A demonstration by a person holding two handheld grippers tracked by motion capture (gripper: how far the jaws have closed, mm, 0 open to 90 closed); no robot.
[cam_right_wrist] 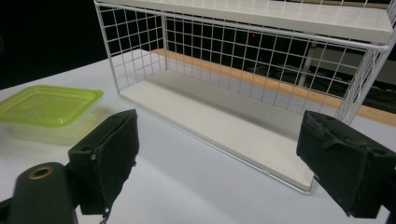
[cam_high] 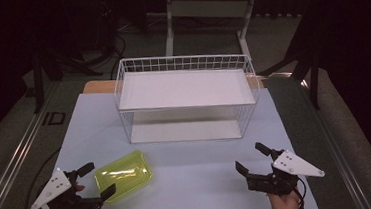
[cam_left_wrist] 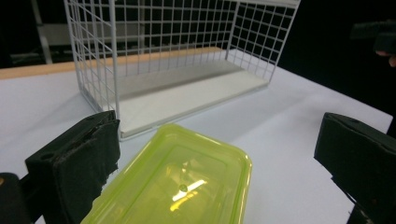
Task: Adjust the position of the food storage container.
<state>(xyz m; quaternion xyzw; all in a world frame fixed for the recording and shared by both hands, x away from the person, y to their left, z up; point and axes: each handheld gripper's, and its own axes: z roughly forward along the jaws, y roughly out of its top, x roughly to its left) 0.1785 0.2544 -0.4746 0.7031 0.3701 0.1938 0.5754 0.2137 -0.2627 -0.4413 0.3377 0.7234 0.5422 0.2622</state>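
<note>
Resting on the pale table (cam_high: pixel 190 184), near its front left corner, is a yellow-green lidded container (cam_high: pixel 124 175), well in front of the white wire rack (cam_high: pixel 185 97). Left gripper (cam_high: pixel 100 180): jaws spread wide, one on each side of the container's near end, pads not pressing on it. In the left gripper view the container (cam_left_wrist: pixel 182 186) lies between the black jaws. Right gripper (cam_high: pixel 252 158): jaws spread, nothing between them, near the table's front right, well apart from the container.
</note>
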